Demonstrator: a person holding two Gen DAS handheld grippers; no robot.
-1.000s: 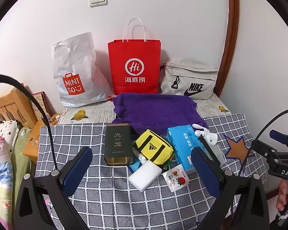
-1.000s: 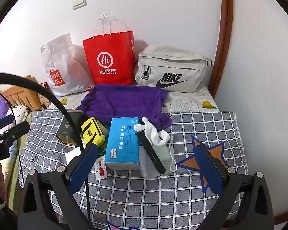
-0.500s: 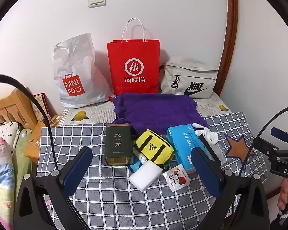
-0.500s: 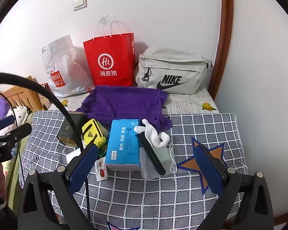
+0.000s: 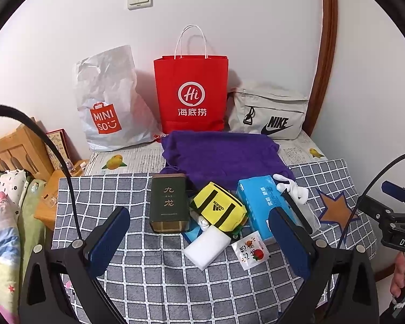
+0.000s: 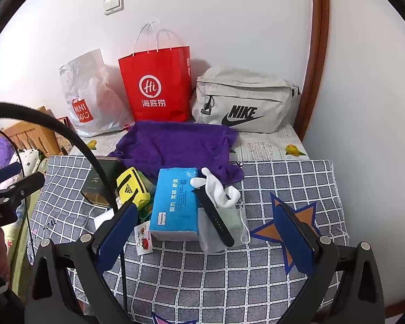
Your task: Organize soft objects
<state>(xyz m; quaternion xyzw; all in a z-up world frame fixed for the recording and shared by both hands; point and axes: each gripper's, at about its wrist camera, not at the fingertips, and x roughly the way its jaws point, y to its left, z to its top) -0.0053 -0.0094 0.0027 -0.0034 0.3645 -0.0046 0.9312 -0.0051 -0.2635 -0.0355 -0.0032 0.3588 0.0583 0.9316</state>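
A pile sits on the checked cloth: a purple towel [image 5: 224, 156], a yellow Adidas pouch [image 5: 218, 209], a blue tissue pack [image 5: 262, 205], a white sock [image 6: 218, 189], a face mask [image 6: 229, 224], a white sponge [image 5: 206, 247] and a dark green tin [image 5: 169, 202]. A black watch strap [image 6: 214, 216] lies across the mask. My left gripper [image 5: 199, 240] is open and empty, hovering in front of the pile. My right gripper [image 6: 205, 235] is open and empty, near the tissue pack [image 6: 175, 202] and mask.
Against the wall stand a Miniso plastic bag [image 5: 108, 102], a red paper bag [image 5: 191, 91] and a grey Nike bag [image 5: 270, 113]. A small snack sachet [image 5: 251, 251] lies by the sponge. A wooden bed frame [image 5: 10, 151] and bedding are at the left.
Both grippers have risen slightly and stay open. Nothing on the table has moved.
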